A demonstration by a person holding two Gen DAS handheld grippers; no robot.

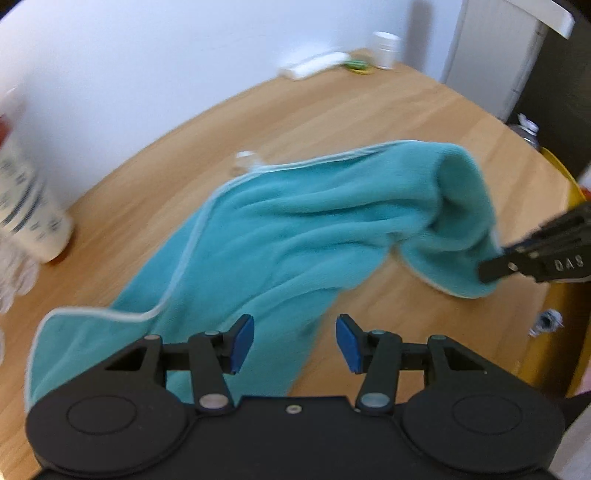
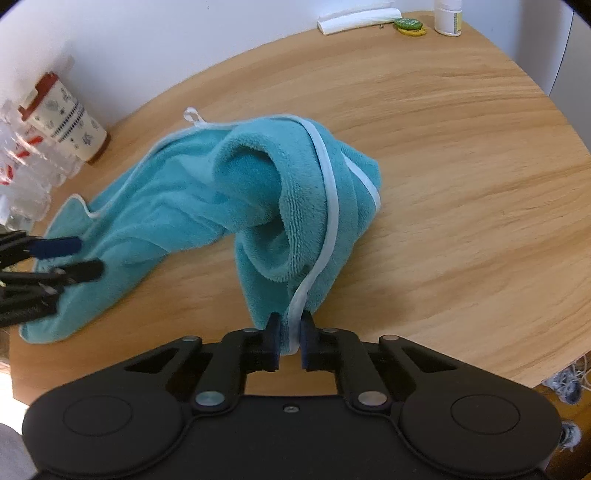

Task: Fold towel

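Lying rumpled, the teal towel [image 2: 177, 206] has its white-edged corner pinched in the right gripper's [image 2: 290, 338] jaws; left gripper [image 1: 294, 341] empty, half-open.

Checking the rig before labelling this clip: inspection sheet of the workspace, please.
Surface: round wooden table, bare where the towel does not lie.
Job's things: teal towel with white edging, crumpled, one corner lifted.
Clutter: paper cup with red lid and clear plastic bottles at the wall; white cloth, green and yellow lids and a white jar at the far edge.
Grippers: right tool shut on the towel's white hem; left tool open over the towel's other end, nothing between its pads.
Cables: nothing seen on the table.
Surroundings: white wall; white cabinet beyond the table.
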